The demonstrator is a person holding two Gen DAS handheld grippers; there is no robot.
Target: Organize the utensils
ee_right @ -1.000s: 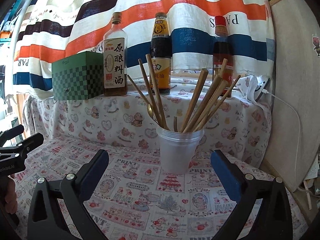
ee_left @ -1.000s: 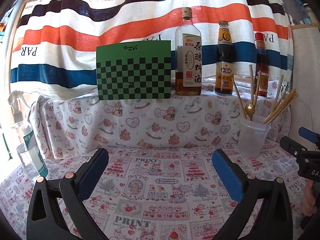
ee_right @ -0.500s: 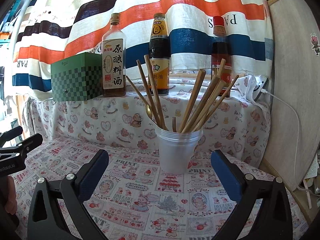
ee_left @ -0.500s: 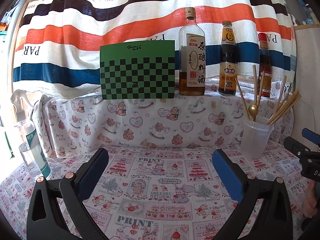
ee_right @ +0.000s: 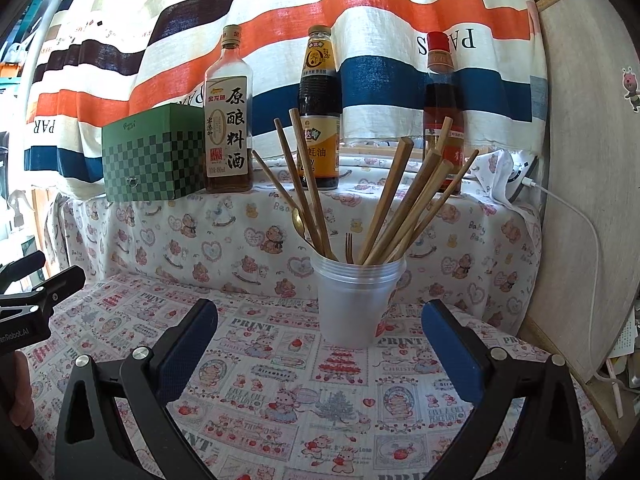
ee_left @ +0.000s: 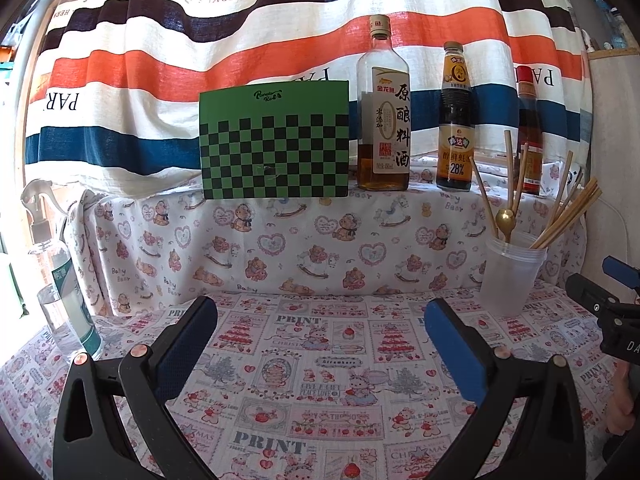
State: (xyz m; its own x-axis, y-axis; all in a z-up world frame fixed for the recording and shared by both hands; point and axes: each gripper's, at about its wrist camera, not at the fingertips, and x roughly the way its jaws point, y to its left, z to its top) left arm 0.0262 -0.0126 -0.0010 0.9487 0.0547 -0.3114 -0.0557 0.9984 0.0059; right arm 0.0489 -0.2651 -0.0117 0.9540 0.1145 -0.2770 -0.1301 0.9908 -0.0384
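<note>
- Here the plastic cup [ee_right: 357, 300] stands upright at the centre of the right wrist view, on the bench [ee_right: 304, 396], and holds the utensils: a fan of wooden chopsticks [ee_right: 394, 208], a gold spoon [ee_right: 298, 220] and a small fork [ee_right: 349, 246].
- In the left wrist view the same cup sits at the right middle of the frame, well to the side of that claw's line.
- The right claw [ee_right: 318, 350] is spread wide and empty, with the cup just ahead between its blue pads, not touched.
- The left claw [ee_left: 320, 346] is likewise spread wide and holds nothing; only printed cloth lies between its fingers.
- Risk, as I judge it: the cup looks light and top-heavy with long sticks leaning outward, so a pad nudging its wall or catching a chopstick could tip it and scatter everything.
- Pulling one stick from the crossed bundle may drag others out.
- The bench wears a soft printed cloth that could wrinkle under the cup.
- Behind, a shelf draped in bear-print fabric carries a green checkered box [ee_left: 275, 140] and three bottles [ee_left: 383, 112]; a striped curtain hangs above, and a spray bottle [ee_left: 60, 280] stands at the left edge.
</note>
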